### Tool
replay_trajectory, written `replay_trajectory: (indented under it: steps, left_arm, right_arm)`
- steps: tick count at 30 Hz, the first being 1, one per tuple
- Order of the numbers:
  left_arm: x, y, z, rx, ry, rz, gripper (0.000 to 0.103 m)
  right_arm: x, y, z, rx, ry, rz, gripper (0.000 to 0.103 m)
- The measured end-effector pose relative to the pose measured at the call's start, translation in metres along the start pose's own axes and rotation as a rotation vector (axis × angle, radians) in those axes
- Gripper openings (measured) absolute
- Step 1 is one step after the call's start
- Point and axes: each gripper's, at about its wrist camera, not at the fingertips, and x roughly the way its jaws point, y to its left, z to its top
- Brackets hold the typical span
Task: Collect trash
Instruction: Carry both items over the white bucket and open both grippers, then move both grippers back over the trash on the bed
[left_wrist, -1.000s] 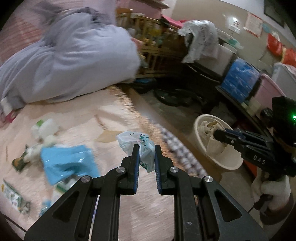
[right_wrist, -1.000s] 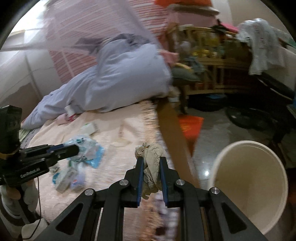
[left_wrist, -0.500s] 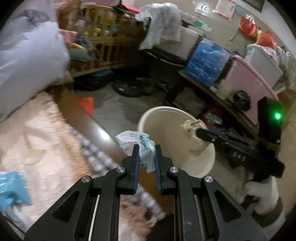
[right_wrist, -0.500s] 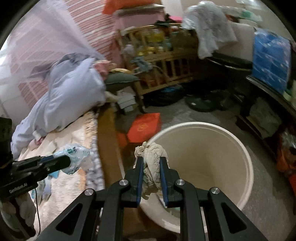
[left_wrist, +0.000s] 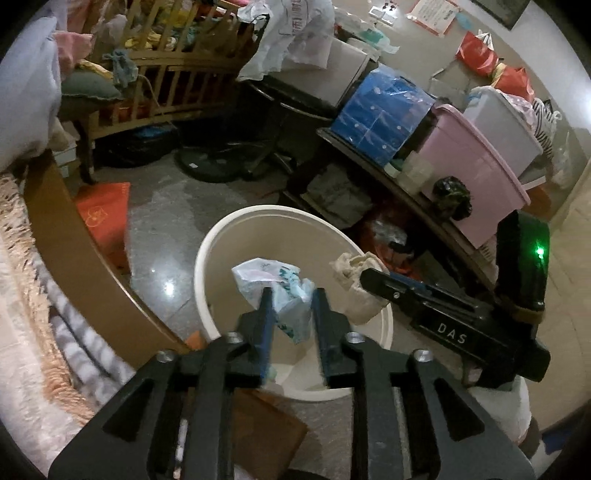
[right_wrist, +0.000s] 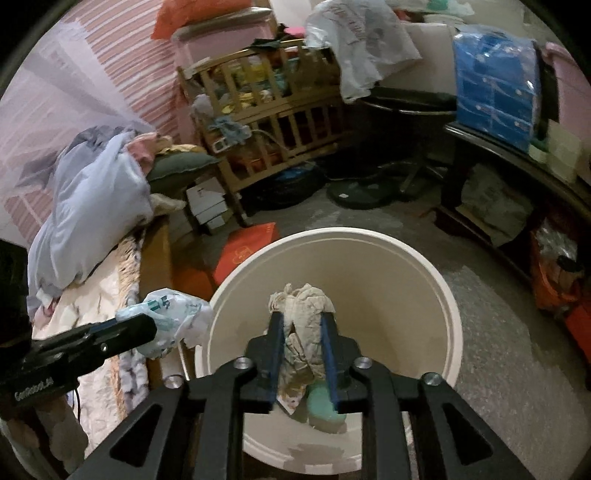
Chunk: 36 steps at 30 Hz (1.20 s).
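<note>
Both grippers have swung away from the bed and now hang over the cream bucket (right_wrist: 448, 314), which fills the middle of each view where a second ago it sat off to the side. The left gripper (left_wrist: 291, 314) has begun to part: the white-and-teal plastic wrapper (left_wrist: 280, 291) leans on the left finger with a gap toward the right one, so it looks about to fall. The right gripper (right_wrist: 302, 350) is clamped on the crumpled beige tissue wad (right_wrist: 301, 325), directly above the bucket's opening; something pale green already lies at the bottom.

To do the drop well, I judge each piece should sit well inside the rim before release. In the right wrist view the wrapper looks close to the near-left rim, so a nudge inward would be prudent, since light plastic can cling or drift.

The bucket stands on a speckled grey floor beside the wooden bed frame (left_wrist: 74, 236). Around it: a slatted wooden crib (right_wrist: 280, 122), a red packet (right_wrist: 247, 254), blue and pink storage boxes.
</note>
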Motion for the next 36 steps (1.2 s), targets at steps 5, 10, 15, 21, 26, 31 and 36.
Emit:
replay_trajectory:
  steps: [5, 10, 15, 21, 26, 31, 36]
  left_arm:
    - [-0.008, 0.011, -0.005, -0.036, -0.011, 0.013, 0.063]
    - [-0.025, 0.028, -0.012, -0.074, -0.024, 0.050, 0.063]
    - [-0.047, 0.040, -0.024, -0.087, -0.042, 0.148, 0.063]
    - [-0.072, 0.060, -0.041, -0.126, -0.053, 0.252, 0.063]
    - [-0.097, 0.077, -0.055, -0.143, -0.075, 0.361, 0.063]
    - [-0.122, 0.089, -0.072, -0.137, -0.099, 0.463, 0.063]
    - [-0.150, 0.108, -0.092, -0.173, -0.111, 0.523, 0.063]
  right_arm:
    - [-0.002, -0.004, -0.001, 0.031, -0.011, -0.011, 0.046]
    - [0.004, 0.007, -0.005, 0.017, 0.016, 0.010, 0.046]
    - [0.007, 0.027, -0.008, -0.009, 0.027, 0.037, 0.046]
    - [0.011, 0.063, -0.015, -0.065, 0.042, 0.073, 0.046]
    - [0.019, 0.095, -0.022, -0.100, 0.067, 0.120, 0.046]
    - [0.027, 0.133, -0.033, -0.152, 0.102, 0.169, 0.046]
    - [0.033, 0.171, -0.046, -0.209, 0.140, 0.213, 0.047]
